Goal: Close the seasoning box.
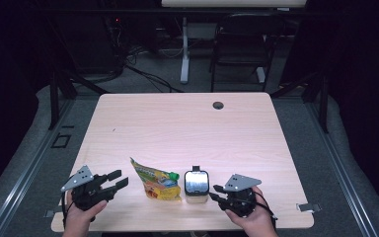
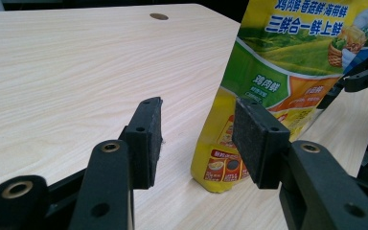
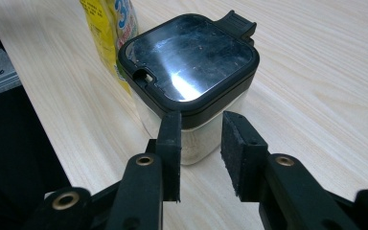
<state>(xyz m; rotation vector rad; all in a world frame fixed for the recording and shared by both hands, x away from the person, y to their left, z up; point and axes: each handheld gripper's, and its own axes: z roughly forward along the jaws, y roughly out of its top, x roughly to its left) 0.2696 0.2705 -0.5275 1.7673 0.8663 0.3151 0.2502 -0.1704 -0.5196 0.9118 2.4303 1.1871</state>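
pouch (image 1: 158,182): yellow-green, printed, green cap | jar (image 1: 196,185): clear, black lid | table (image 1: 177,123): pale woodgrain

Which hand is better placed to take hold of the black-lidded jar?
Right. The right gripper, jaws open, points at the jar close beside it. The left gripper faces the yellow pouch, which stands between it and the jar.

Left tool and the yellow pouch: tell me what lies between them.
Nothing: in the high view, only bare table separates the left tool from the yellow pouch; its open jaws stop short of the pouch.
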